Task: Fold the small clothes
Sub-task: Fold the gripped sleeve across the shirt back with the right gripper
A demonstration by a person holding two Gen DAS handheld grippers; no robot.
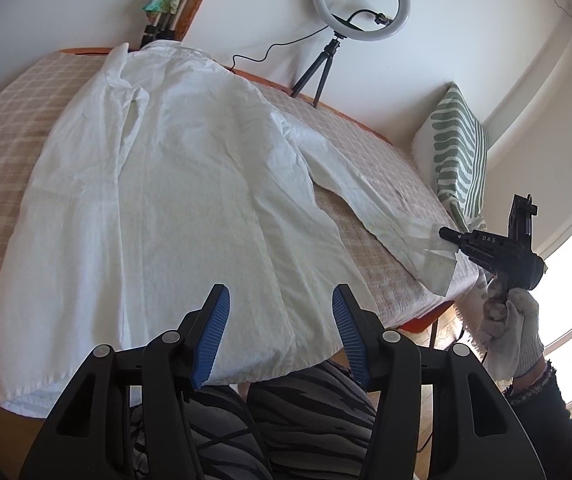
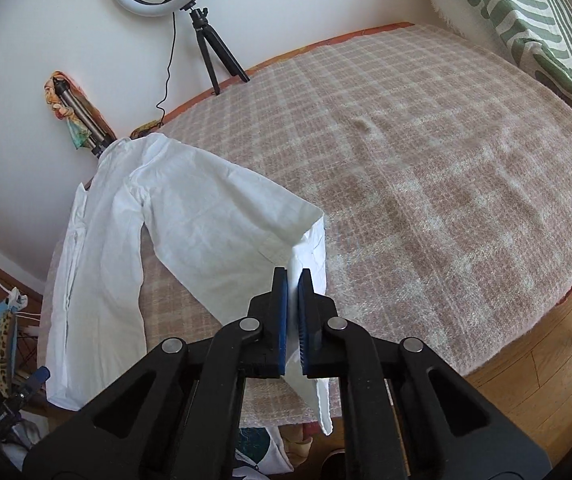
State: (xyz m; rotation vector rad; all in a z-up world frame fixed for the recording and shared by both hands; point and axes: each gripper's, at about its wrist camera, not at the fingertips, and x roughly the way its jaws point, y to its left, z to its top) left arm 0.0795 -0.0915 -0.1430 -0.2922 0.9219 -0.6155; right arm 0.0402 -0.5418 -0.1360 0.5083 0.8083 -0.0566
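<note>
One white shirt (image 1: 157,200) lies spread flat on a bed covered by a beige plaid blanket (image 1: 5,152), collar end toward the wall, hem hanging slightly over the near edge.

Left gripper (image 1: 281,336): jaws open, blue pads apart, nothing between them. It hangs just above the shirt's hem, near the bed edge. Striped trouser legs (image 1: 310,412) of the person show below it.

Right gripper (image 2: 293,316): jaws closed on the cuff end of the shirt's sleeve (image 2: 310,248); white cloth is pinched between the blue pads and a loose strip of cuff dangles below them. In the left wrist view this gripper sits at the right edge of the bed, held by a hand in a white knit glove (image 1: 510,332), with the sleeve stretched out from the shirt body toward it.

Surroundings: a ring light (image 1: 361,0) on a small black tripod stands on the far edge of the bed against the white wall. A green-and-white patterned cushion (image 1: 460,148) leans at the right end. Wooden floor (image 2: 534,376) beside the bed.
</note>
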